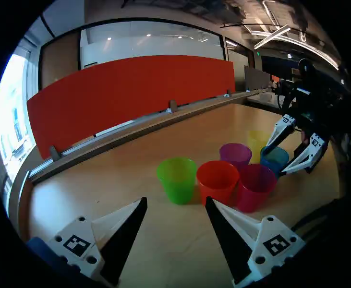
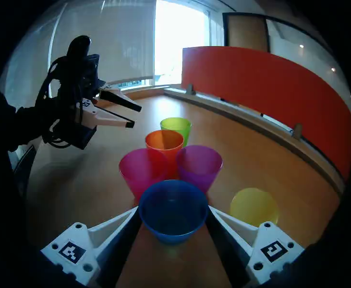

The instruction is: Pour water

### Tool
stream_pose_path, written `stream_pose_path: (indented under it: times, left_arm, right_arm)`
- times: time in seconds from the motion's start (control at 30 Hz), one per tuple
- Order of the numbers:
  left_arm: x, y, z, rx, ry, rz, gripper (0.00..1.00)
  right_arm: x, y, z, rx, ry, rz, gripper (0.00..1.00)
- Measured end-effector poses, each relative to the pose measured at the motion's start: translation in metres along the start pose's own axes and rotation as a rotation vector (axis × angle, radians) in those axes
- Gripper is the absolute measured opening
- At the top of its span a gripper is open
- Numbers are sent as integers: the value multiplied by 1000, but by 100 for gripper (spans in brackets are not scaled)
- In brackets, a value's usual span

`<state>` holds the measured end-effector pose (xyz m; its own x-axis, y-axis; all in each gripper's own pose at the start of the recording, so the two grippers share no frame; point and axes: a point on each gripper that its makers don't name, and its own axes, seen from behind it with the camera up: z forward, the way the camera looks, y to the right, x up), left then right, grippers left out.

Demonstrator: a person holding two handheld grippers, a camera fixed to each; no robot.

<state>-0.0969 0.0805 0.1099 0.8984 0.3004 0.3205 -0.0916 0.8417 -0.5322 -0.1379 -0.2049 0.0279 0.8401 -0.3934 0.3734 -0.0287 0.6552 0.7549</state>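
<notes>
The right gripper (image 2: 173, 210) has both fingers pressed against the sides of the blue cup (image 2: 173, 222), one on each flank. The cup is upright with its mouth facing up. Whether it holds water cannot be told. Just past the fingertips stand the magenta cup (image 2: 142, 170), ahead of the left finger, and the purple cup (image 2: 199, 165), ahead of the right one, side by side. Beyond those two come the orange cup (image 2: 164, 141) and then the green cup (image 2: 176, 126). The yellow cup (image 2: 253, 206) sits just outside the right finger. The left gripper (image 1: 175, 201) stands wide open with nothing between its fingers. Its tips are short of the green cup, which is straight ahead of the gap. These other cups stand on the wooden table (image 1: 127, 168), and a red divider (image 1: 127, 96) runs along its far edge.
</notes>
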Motion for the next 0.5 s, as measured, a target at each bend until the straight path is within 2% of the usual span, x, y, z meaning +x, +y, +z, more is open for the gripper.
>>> stream_pose_path:
  times: [0.5]
  left_arm:
    - [-7,-8,28,-23,-40,4,90]
  right_arm:
    - [12,-6,-14,5,29,-6,91]
